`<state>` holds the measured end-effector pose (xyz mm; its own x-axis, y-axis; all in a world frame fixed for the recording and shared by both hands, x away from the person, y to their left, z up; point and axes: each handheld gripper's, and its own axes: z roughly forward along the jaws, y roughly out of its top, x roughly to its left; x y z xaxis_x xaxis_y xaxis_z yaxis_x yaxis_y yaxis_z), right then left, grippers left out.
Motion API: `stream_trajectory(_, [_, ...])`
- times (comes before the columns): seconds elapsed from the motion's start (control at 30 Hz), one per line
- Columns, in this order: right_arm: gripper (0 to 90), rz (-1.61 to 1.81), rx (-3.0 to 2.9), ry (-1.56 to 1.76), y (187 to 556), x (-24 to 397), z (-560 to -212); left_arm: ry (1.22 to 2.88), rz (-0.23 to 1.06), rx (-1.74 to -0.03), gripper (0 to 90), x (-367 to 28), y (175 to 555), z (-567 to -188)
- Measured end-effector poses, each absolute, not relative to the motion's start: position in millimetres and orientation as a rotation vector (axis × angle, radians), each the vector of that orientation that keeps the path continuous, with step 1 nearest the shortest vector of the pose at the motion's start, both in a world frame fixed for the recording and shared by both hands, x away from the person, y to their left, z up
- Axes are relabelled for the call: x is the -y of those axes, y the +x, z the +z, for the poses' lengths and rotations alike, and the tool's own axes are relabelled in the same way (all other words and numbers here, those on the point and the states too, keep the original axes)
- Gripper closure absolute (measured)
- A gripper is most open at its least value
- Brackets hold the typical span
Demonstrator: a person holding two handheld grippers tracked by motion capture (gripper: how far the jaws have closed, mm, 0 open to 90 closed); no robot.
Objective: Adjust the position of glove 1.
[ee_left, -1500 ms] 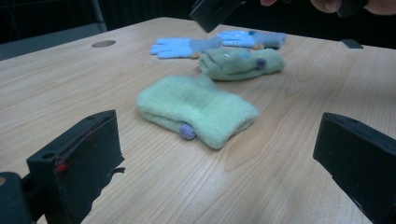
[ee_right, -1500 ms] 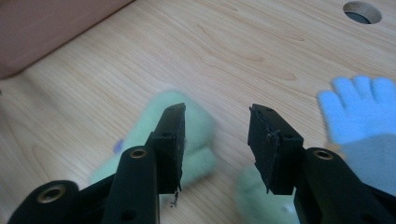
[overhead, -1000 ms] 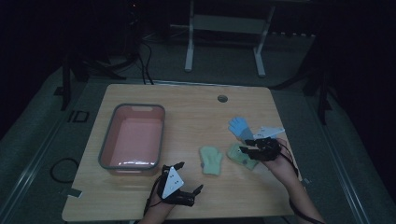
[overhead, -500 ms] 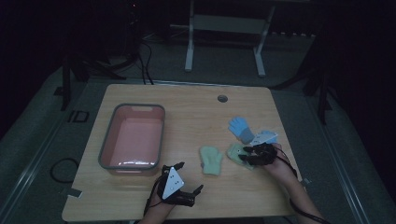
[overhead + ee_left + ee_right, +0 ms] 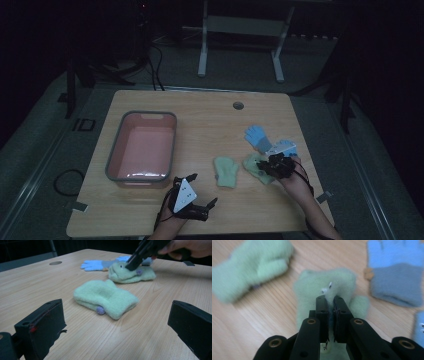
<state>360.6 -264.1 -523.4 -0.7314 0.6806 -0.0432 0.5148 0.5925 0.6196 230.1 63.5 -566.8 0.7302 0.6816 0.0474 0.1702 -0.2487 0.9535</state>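
I counted two green mittens, two blue gloves, one empty pink tub. My right gripper had just closed, pinching one mitten; my left gripper gaped, holding nothing.

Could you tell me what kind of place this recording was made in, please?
Probably a dim lab or workshop: a bare wooden table on a grey floor, trailing cables, and the white legs of a second desk behind.

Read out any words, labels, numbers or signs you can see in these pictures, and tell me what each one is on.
"ID": pale marking on the floor left of the table, dim, so the reading is unsure.
No text is readable on the pink tub, the green mittens, the blue gloves or the grippers.
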Motion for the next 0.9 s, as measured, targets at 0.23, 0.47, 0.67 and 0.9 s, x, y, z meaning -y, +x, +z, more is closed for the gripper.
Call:
stream_trajectory(0.23, [84.6,0.880,-2.348,1.154,337,253,-490,1.790,0.559,-0.670,1.0,-63,230,-567])
stream_trajectory(0.47, [84.6,0.842,-2.161,1.296,316,240,-480,1.791,0.558,-0.668,1.0,-63,230,-567])
stream_trajectory(0.67, [84.6,0.871,-2.061,1.445,305,240,-484,1.793,0.555,-0.661,1.0,-63,230,-567])
stream_trajectory(0.9, [84.5,0.815,-2.010,1.484,302,228,-499,1.788,0.546,-0.667,1.0,-64,230,-567])
